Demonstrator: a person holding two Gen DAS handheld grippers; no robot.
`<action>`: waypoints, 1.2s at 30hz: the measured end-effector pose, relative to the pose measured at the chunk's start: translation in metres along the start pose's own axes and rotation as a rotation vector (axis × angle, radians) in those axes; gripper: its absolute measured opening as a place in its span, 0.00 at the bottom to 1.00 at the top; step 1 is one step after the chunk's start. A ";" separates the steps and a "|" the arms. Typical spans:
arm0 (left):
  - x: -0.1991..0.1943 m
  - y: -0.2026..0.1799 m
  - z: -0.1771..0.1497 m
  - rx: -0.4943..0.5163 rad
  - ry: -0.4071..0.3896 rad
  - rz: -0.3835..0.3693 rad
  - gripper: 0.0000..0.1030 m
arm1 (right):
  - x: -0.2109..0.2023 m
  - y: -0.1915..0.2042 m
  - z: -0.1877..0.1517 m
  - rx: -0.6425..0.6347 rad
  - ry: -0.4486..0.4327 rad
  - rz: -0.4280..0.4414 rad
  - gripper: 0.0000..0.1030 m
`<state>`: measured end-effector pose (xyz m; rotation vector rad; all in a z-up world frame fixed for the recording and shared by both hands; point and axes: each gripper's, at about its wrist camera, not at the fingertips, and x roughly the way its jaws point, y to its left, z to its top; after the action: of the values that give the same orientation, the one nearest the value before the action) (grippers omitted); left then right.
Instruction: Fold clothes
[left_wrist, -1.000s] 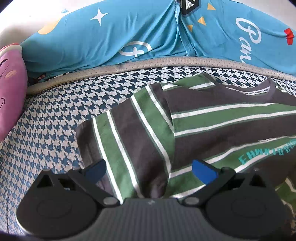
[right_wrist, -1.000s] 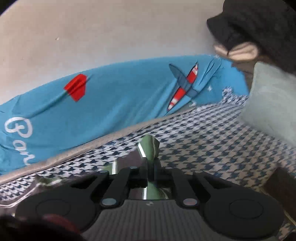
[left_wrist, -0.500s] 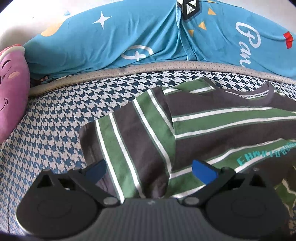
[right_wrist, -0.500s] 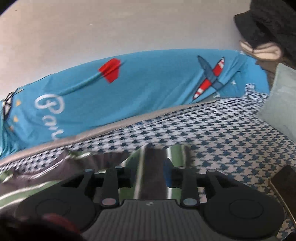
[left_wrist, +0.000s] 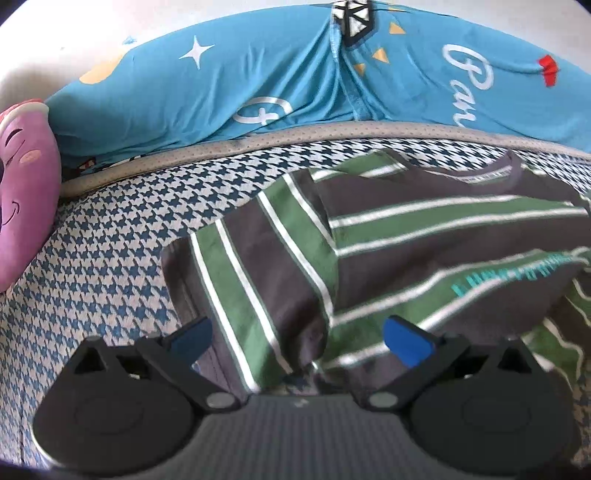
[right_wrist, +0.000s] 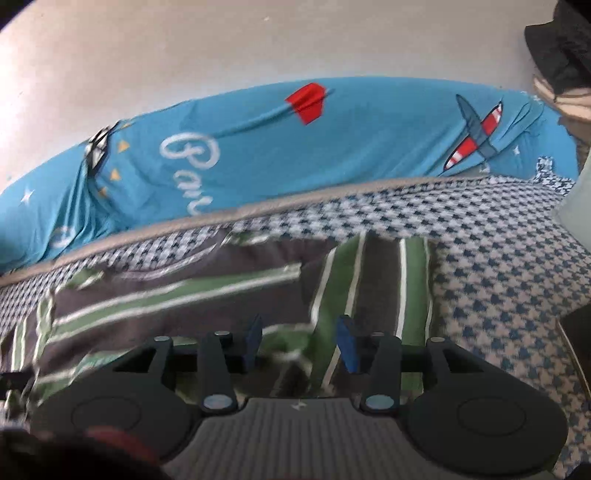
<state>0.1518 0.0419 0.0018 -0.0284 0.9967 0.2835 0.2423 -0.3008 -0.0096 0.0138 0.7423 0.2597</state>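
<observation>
A green, dark grey and white striped T-shirt (left_wrist: 424, 236) lies face up on the houndstooth bed cover (left_wrist: 110, 251), collar toward the wall. Its left sleeve (left_wrist: 258, 266) spreads out flat in the left wrist view. My left gripper (left_wrist: 297, 338) hovers open over that sleeve's lower edge, nothing between its blue pads. In the right wrist view the same striped T-shirt (right_wrist: 177, 295) shows its right sleeve (right_wrist: 380, 288) lying flat. My right gripper (right_wrist: 301, 341) stands open just above the sleeve's seam, holding nothing.
A long blue bolster (left_wrist: 295, 74) with printed stars and lettering lines the wall behind the shirt. A pink plush cushion (left_wrist: 26, 192) sits at the far left. In the right wrist view, dark clothing (right_wrist: 561, 40) and a pale pillow (right_wrist: 580, 206) crowd the right edge.
My right gripper let go of the right sleeve and opened; the sleeve now lies flat on the bed. The left gripper stayed open and drew back slightly from the shirt.
</observation>
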 end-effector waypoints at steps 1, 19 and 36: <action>-0.003 -0.001 -0.003 0.004 -0.001 -0.007 1.00 | -0.003 0.002 -0.003 -0.003 0.007 0.008 0.47; -0.040 -0.004 -0.066 -0.011 0.008 -0.103 1.00 | -0.040 0.044 -0.054 -0.104 0.131 0.178 0.56; -0.030 -0.015 -0.094 0.014 0.039 -0.123 1.00 | -0.018 0.093 -0.082 -0.330 0.227 0.207 0.51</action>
<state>0.0628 0.0067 -0.0260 -0.0819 1.0312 0.1637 0.1529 -0.2217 -0.0484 -0.2569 0.9174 0.5863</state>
